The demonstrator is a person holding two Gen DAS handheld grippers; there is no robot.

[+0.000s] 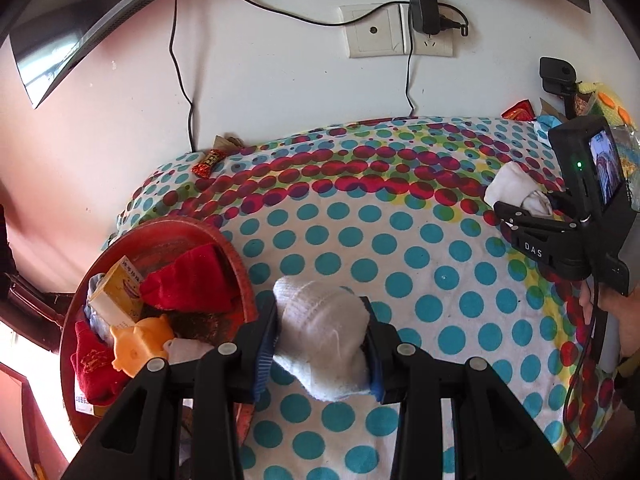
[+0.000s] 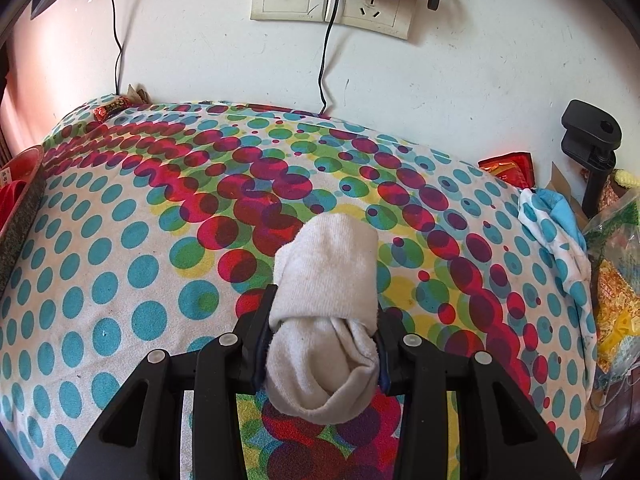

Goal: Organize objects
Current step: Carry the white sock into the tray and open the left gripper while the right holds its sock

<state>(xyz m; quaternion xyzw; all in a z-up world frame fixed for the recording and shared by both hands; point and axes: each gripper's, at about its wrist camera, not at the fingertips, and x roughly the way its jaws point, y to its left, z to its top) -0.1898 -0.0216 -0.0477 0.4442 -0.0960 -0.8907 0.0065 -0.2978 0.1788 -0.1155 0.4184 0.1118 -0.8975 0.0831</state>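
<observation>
While I hold both handheld tools above a table draped in a white cloth printed with teal, red and green dots [image 1: 400, 240], each one is clamped on a sock bundle. My left gripper [image 1: 322, 344] has its blue-padded jaws closed on a rolled, pale grey-white knitted sock [image 1: 320, 340], squeezed from both sides and lifted clear of the cloth. Just to its left sits a round red tray [image 1: 236, 256] already crowded with a yellow cardboard box [image 1: 116, 292], a red velvet pouch [image 1: 192, 284], an orange plastic pig-shaped toy [image 1: 140, 344] and another red fabric piece [image 1: 92, 364].

My right gripper [image 2: 324, 336], which also shows at the right edge of the left camera's view, has its jaws closed on a rolled white terry sock [image 2: 328, 300]. That bundle hangs over the middle of the dotted cloth, well apart from the tray.

I judge that the grey-white sock goes into the tray next. The risks as I see them: the tray is nearly full, so a drop near the rim could let the soft roll tumble back onto the cloth or over the table's edge. Lowering too deep could knock the box or the toy. The white sock's loose folded end could unroll if the grip slackens. A black cable [image 1: 576, 392] trails from the right tool and could snag.
</observation>
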